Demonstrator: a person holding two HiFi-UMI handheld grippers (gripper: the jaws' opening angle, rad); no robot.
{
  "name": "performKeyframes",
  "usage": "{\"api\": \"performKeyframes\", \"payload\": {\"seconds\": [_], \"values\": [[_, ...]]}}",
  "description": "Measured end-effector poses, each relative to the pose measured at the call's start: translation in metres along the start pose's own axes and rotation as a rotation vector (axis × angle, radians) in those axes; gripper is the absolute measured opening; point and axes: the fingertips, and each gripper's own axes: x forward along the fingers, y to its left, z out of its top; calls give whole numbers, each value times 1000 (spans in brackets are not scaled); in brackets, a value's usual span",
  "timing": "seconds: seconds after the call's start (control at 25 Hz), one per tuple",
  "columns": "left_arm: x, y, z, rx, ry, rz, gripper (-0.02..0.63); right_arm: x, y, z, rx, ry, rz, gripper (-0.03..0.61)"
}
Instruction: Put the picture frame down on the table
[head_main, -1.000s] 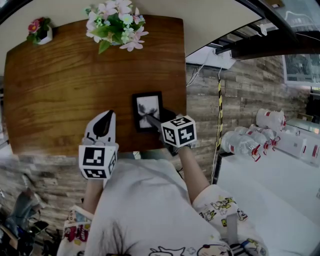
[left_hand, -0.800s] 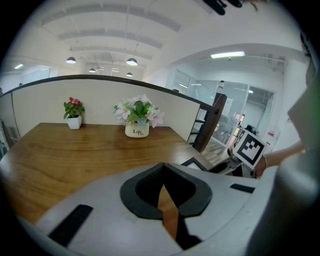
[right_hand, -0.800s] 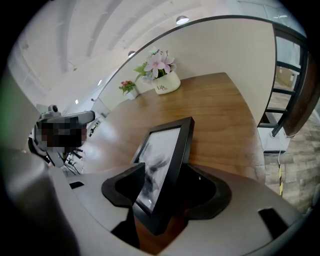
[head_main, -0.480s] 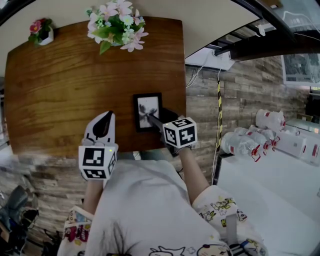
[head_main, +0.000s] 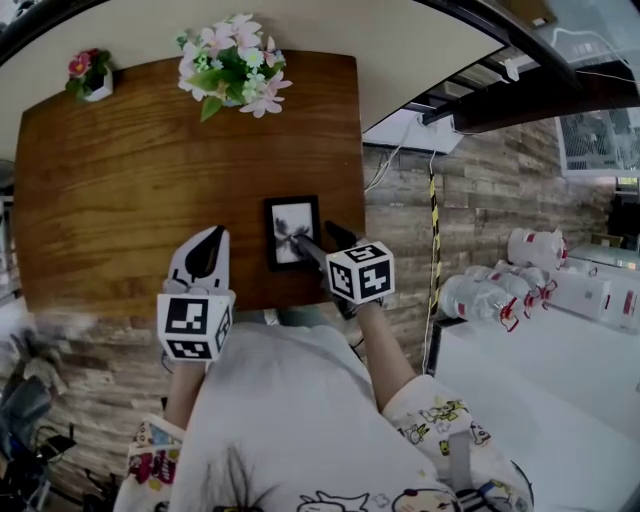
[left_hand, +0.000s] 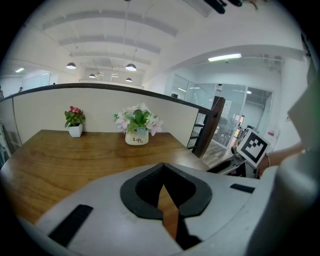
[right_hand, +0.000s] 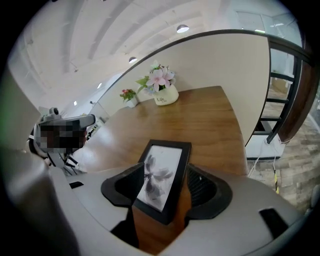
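R gripper (head_main: 313, 238) jaws just opened wide, off picture frame (head_main: 293, 231) lying flat btwn them, long axis near-to-far; L gripper (head_main: 210, 238) shut, empty, farther left

Picture frame (head_main: 292, 231): near right corner covered in head view by the right gripper (head_main: 317, 242), whose jaws have just been opening with the frame between them. Right gripper view: frame's near left edge lies behind one jaw; contact there indeterminate. Tabletop (head_main: 120, 200) edge left of the frame masked by the left gripper (head_main: 212, 232)
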Motion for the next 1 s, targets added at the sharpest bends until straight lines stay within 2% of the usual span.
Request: {"api": "performKeyframes", "payload": {"seconds": [0.44,1.0], "values": [[-8,-8,31,33,-67,0,3,-38,6,42,-45,-116,-8,233],[-21,-16,76,82,-172,7,3,-92,27,99,-156,-299,-5,232]]}}
